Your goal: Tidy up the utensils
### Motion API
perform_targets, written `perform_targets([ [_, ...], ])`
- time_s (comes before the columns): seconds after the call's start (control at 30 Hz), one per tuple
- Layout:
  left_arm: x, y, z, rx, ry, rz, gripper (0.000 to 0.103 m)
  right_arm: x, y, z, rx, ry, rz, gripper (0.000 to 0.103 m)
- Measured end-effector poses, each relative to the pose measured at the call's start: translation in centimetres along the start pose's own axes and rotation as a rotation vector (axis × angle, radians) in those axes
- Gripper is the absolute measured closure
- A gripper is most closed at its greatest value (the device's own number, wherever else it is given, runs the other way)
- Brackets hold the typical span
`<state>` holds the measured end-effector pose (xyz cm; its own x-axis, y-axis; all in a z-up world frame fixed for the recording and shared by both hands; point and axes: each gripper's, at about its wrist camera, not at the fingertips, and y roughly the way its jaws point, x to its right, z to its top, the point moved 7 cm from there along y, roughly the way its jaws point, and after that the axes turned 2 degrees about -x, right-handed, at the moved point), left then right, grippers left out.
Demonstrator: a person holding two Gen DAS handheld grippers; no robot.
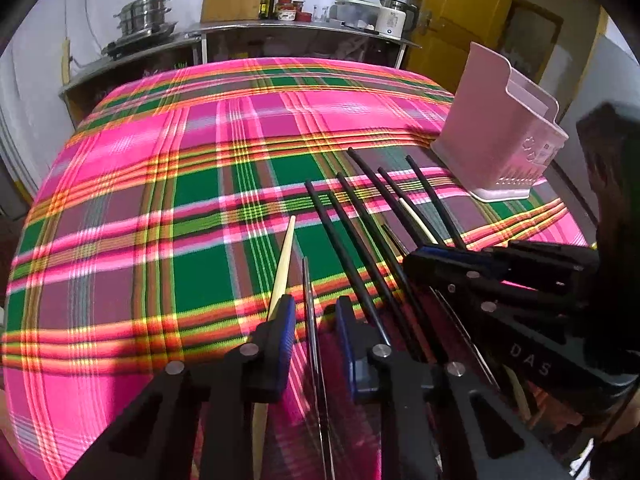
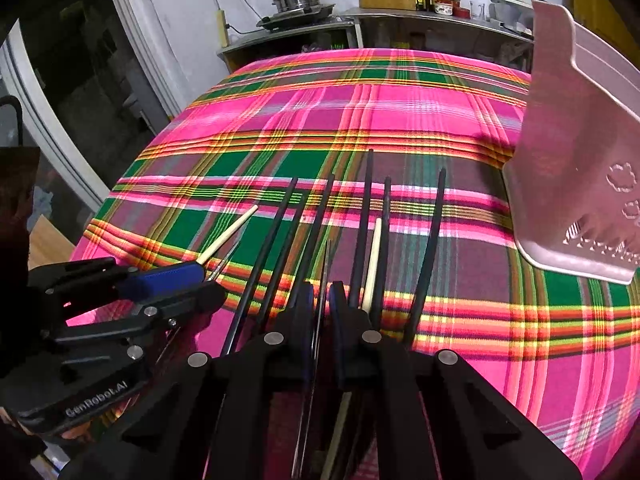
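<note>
Several black chopsticks (image 1: pixel 362 216) (image 2: pixel 362 220) lie fanned on the plaid tablecloth (image 1: pixel 168 184), with two pale wooden ones (image 1: pixel 285 258) (image 2: pixel 373 264) and thin metal ones among them. My left gripper (image 1: pixel 314 322) stands open around a metal chopstick (image 1: pixel 309 300), fingers apart from it. It also shows in the right wrist view (image 2: pixel 200 276). My right gripper (image 2: pixel 321 300) is nearly closed around a thin metal chopstick (image 2: pixel 325 272). It also shows in the left wrist view (image 1: pixel 448 256). A pink utensil holder (image 1: pixel 500 136) (image 2: pixel 580 168) stands at the right.
A steel counter (image 1: pixel 280 28) behind the table carries a steamer pot (image 1: pixel 146 14), bottles (image 1: pixel 269 0), jars and a white cooker (image 1: pixel 390 20). A yellow door (image 1: pixel 480 12) is at the back right. The table's left edge drops to a dark doorway (image 2: pixel 80 80).
</note>
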<state>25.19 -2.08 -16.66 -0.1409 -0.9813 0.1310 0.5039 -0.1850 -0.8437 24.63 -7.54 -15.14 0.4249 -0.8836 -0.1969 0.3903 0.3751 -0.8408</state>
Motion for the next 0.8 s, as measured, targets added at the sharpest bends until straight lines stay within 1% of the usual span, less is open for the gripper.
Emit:
perform_targets([
  [0.13, 0.4, 0.3, 0.4, -0.004, 0.027, 0.034, 0.083, 0.0, 0.2, 0.3, -0.015, -0.014, -0.017, 0.095],
  [0.2, 0.2, 0.4, 0.5, -0.006, 0.028, 0.047, 0.089, -0.1, 0.3, 0.4, -0.019, -0.019, -0.023, 0.097],
  [0.23, 0.1, 0.4, 0.5, -0.008, 0.024, 0.051, 0.097, 0.0, 0.2, 0.4, -0.02, -0.018, -0.022, 0.097],
  [0.27, -0.1, 0.4, 0.6, -0.011, 0.018, 0.048, 0.098, 0.0, 0.2, 0.4, -0.022, -0.018, -0.02, 0.097],
  [0.33, -0.3, 0.3, 0.7, -0.02, -0.008, 0.017, 0.099, 0.0, 0.1, 0.4, -0.021, -0.014, -0.015, 0.097],
  [0.5, 0.0, -0.4, 0.8, -0.018, -0.015, -0.003, 0.099, -0.3, -1.1, 0.6, 0.003, -0.004, 0.016, 0.098],
  [0.67, 0.6, -3.3, 1.8, 0.036, -0.004, -0.033, 0.099, 0.0, -3.5, 1.4, 0.051, 0.005, 0.027, 0.098],
  [0.8, 1.3, -6.5, 3.0, 0.09, 0.011, -0.052, 0.099, -0.1, -6.1, 2.1, 0.103, 0.007, 0.029, 0.098],
])
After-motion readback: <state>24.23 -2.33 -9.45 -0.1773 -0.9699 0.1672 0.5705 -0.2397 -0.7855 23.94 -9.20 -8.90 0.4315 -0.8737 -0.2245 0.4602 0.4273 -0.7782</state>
